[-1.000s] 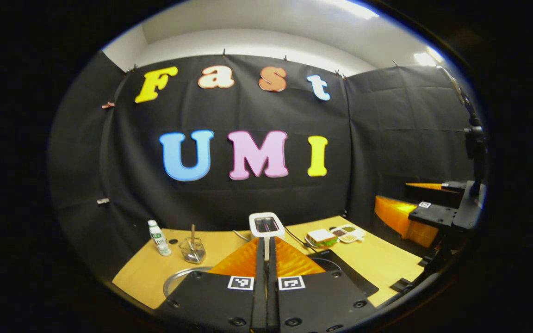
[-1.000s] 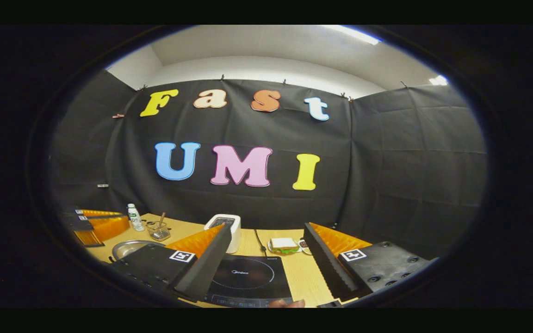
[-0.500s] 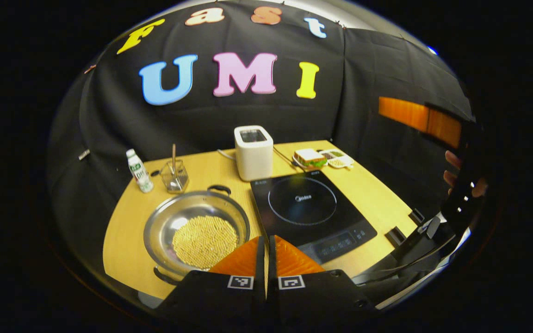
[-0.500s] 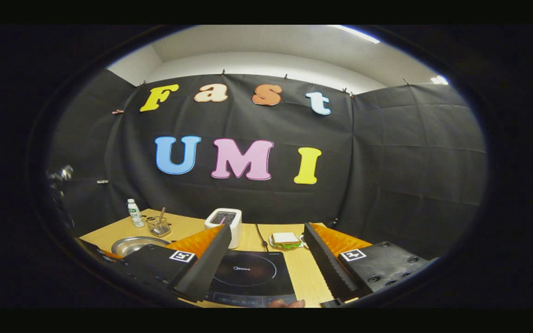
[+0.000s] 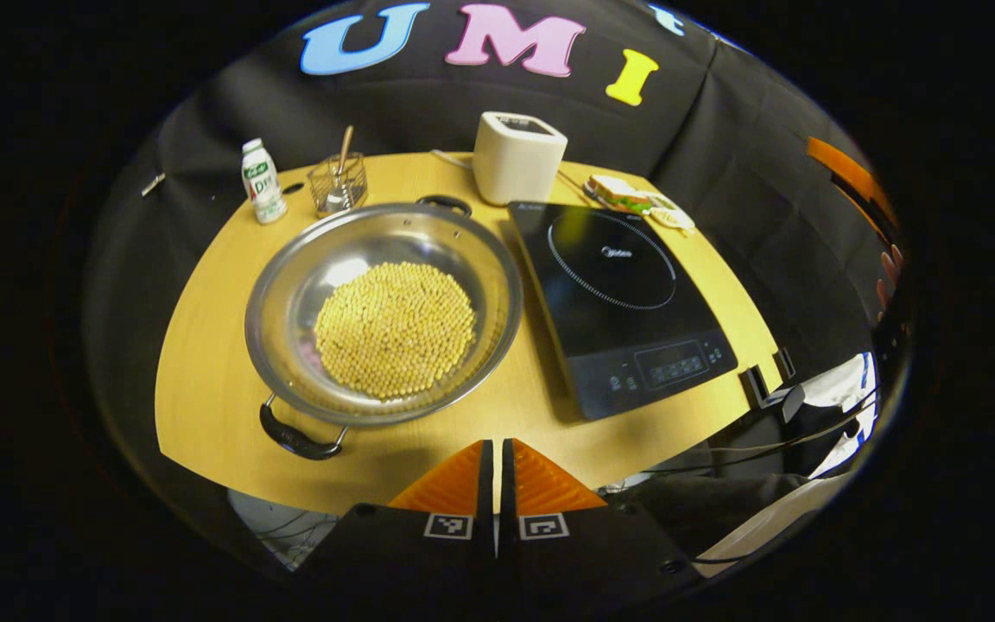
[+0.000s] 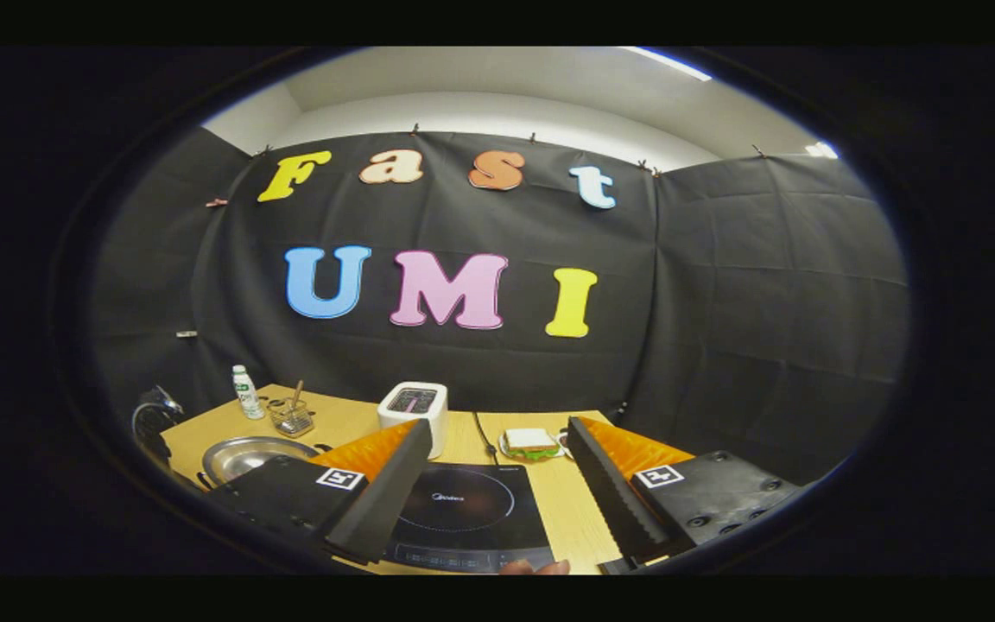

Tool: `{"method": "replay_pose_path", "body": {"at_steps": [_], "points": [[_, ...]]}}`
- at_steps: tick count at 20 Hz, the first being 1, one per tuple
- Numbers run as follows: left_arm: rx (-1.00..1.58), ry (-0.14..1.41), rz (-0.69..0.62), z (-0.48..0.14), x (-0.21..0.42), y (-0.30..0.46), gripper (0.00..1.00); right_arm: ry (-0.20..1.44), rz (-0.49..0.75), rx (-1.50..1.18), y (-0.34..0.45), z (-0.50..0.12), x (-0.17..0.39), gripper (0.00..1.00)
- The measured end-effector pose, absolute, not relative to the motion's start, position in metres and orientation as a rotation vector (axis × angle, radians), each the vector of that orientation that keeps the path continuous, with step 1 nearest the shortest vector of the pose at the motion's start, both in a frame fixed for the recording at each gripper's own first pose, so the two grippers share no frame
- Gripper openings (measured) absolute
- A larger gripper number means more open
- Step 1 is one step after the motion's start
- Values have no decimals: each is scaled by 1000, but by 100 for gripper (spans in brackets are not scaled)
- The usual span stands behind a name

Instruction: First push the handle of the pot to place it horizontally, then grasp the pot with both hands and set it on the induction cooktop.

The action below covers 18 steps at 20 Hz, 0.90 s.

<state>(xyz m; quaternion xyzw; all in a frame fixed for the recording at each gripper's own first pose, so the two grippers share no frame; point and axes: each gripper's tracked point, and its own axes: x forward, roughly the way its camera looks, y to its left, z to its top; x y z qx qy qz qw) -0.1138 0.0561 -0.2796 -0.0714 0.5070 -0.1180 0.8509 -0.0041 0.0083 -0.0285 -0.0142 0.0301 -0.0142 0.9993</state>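
Note:
A wide steel pot (image 5: 383,313) full of yellow beans sits on the wooden table (image 5: 204,345), left of the black induction cooktop (image 5: 623,307). Its two black handles lie on a diagonal: one at the near left (image 5: 299,438), one at the far side (image 5: 444,204). My left gripper (image 5: 495,453) hangs high over the table's near edge, fingers shut together with nothing between them. In the right gripper view my right gripper (image 6: 497,471) stands open above the cooktop (image 6: 463,514), and the pot's rim (image 6: 243,456) peeks out at the left.
A white toaster (image 5: 516,155) stands behind the cooktop, with a sandwich on a plate (image 5: 623,193) to its right. A small bottle (image 5: 261,181) and a wire holder with a stick (image 5: 338,181) sit at the far left. A hand (image 5: 888,272) shows at the right edge.
The left gripper has risen and tilted down, so the whole pot and cooktop now lie beneath it. The right gripper has barely shifted and stays open.

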Motion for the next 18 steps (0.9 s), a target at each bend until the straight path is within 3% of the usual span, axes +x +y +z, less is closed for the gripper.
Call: {"method": "replay_pose_path", "body": {"at_steps": [7, 18], "points": [[-174, 1209, -245, -309, -116, 93, 5, 74, -43, -25, -1, -35, -7, 96], [-115, 1251, -199, -325, -100, 134, 5, 92, -73, -34, -15, -42, -8, 96]]}}
